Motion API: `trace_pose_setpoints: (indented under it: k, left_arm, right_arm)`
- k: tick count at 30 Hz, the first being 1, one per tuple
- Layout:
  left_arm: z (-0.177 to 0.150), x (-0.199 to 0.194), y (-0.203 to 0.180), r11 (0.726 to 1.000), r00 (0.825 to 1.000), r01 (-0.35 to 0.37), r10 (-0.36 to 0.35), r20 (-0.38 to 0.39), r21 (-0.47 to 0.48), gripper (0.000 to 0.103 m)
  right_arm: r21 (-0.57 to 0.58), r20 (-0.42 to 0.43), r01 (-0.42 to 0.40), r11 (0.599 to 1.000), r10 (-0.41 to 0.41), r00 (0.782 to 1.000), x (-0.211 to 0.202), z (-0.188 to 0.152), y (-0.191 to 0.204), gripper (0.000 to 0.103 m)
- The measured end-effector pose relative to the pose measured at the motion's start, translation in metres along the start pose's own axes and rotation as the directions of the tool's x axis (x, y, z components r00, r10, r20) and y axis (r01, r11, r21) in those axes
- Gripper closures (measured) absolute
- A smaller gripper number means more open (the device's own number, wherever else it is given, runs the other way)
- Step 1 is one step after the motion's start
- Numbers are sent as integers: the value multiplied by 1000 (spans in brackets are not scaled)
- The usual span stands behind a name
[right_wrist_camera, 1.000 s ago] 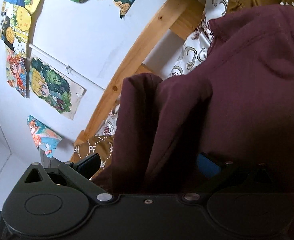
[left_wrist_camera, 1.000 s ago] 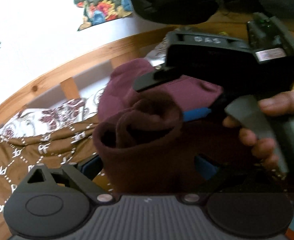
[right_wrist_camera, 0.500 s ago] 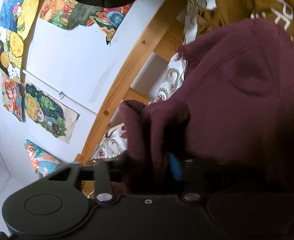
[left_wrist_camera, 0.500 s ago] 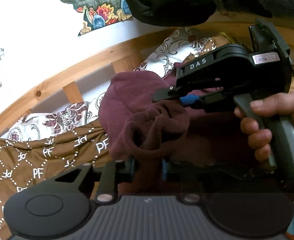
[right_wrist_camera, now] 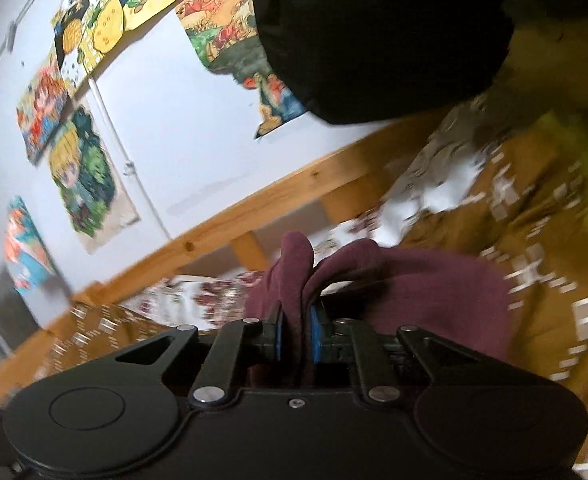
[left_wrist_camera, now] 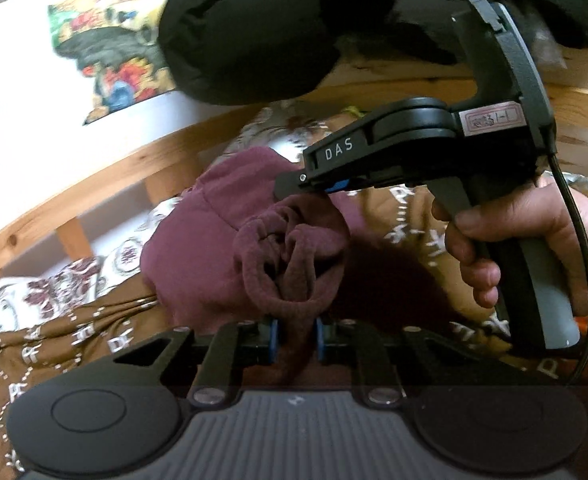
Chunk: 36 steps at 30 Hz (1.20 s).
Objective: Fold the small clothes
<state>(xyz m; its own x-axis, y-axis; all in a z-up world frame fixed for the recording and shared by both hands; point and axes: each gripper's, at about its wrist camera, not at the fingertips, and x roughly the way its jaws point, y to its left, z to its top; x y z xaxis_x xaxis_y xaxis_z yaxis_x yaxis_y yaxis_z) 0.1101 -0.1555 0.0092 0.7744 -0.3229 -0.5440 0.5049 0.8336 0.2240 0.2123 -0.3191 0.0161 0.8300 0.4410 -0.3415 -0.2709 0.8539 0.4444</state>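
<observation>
Now we have the maroon garment point(left_wrist_camera: 214, 236) bunched between our two tools above the bed point(left_wrist_camera: 54, 344): left tool point(left_wrist_camera: 296, 334) closing on its near edge, right tool point(left_wrist_camera: 314, 188) closing on the far-right edge. Its long axis probably runs between them, though the folds hide it.

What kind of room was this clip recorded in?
Most likely a bedroom, probably a child's. A wooden bed rail runs along the white wall, a brown patterned bedspread lies beside floral bedding, and colourful cartoon pictures are stuck on the wall.
</observation>
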Motion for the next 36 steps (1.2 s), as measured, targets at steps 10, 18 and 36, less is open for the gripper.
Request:
trace_pose_setpoints:
  k: [10, 18, 36]
  left_arm:
    - [-5, 16, -22, 997, 996, 81, -81, -23, 15, 85]
    - [-10, 21, -22, 995, 993, 101, -101, -61, -8, 80]
    - [-19, -10, 31, 938, 997, 83, -80, 23, -338, 3]
  right_arm:
    - [52, -58, 160, 986, -157, 986, -28, -14, -33, 90]
    - [72, -112, 223, 972, -214, 970, -20, -24, -40, 90]
    - [188, -73, 217, 958, -207, 976, -13, -22, -61, 62]
